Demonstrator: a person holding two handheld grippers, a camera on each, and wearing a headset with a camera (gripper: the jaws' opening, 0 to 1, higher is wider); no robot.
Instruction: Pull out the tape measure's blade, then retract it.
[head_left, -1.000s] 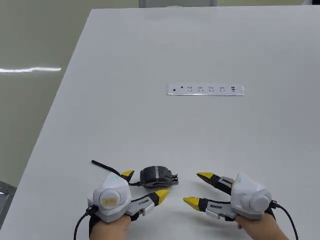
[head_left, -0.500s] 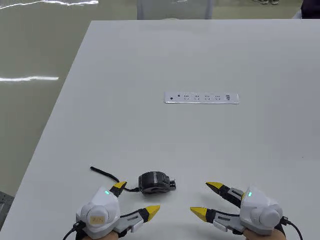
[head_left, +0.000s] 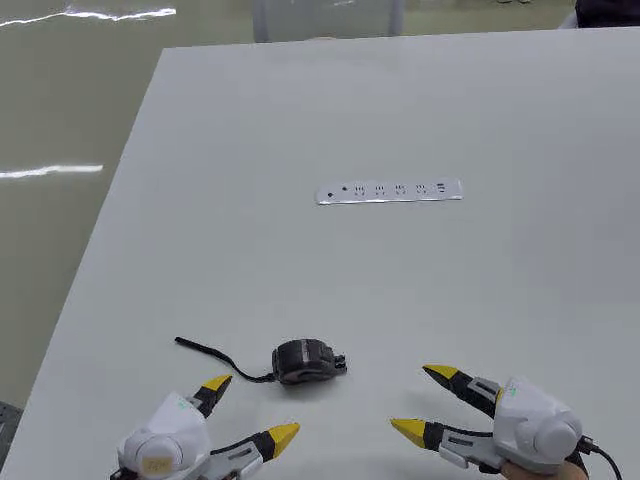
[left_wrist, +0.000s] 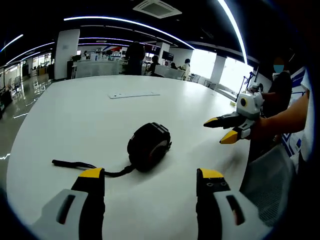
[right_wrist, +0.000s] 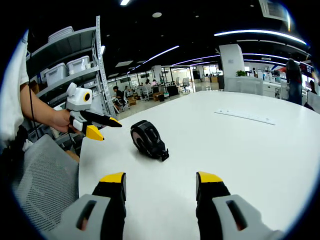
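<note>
Down near the lower edge of the head view, the tape measure (head_left: 305, 361) lies on the white table (head_left: 420, 290), a little left of centre, with its blade not drawn out as far as can be seen. Its dark wrist strap (head_left: 205, 350) trails off toward the left of the frame and lies flat on the tabletop. The left gripper (head_left: 250, 408) sits in the lower left corner, its yellow-tipped jaws spread wide and holding nothing; one tip lies near the strap and the other below the case, neither touching it. The right gripper (head_left: 422, 400) sits in the lower right, jaws likewise wide apart and empty, pointing leftward at the tape measure but well apart from it. In the left gripper view the case stands just beyond the two jaw tips, at the centre of the frame, with the strap running to the left. A white power strip (head_left: 390, 191) lies flat farther up the table, right of centre.
</note>
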